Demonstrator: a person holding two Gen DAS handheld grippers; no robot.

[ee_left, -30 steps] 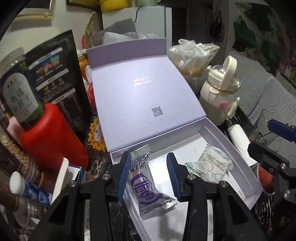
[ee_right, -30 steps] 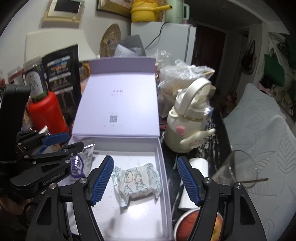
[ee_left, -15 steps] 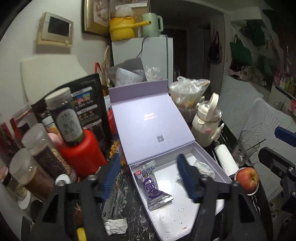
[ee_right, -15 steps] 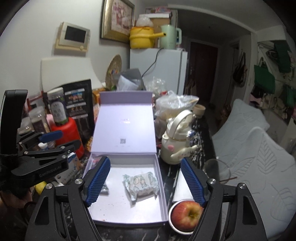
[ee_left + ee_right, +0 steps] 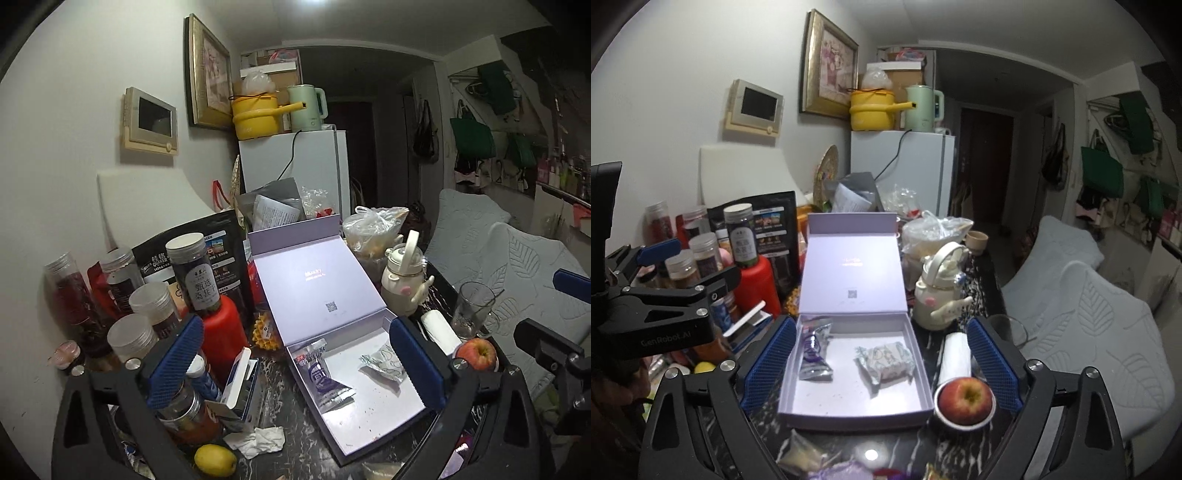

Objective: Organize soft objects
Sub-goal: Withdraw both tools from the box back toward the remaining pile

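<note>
both claws are opening wide and empty: left gripper [image 5: 295, 363], right gripper [image 5: 881, 367]. in the open lilac box [image 5: 849, 413], silver packet [image 5: 814, 349] left, patterned packet [image 5: 884, 362] right.

Lavender box [image 5: 849, 408]: matt card, smooth. Silver sachet [image 5: 814, 350]: glossy crinkled foil. Patterned packet [image 5: 884, 360]: soft film wrapper, slight sheen. Gripper pads [image 5: 768, 365]: blue, ribbed texture; arms matt black with metal screws. Apple [image 5: 964, 398]: shiny skin. Tabletop [image 5: 960, 450]: dark marbled, glossy.
</note>
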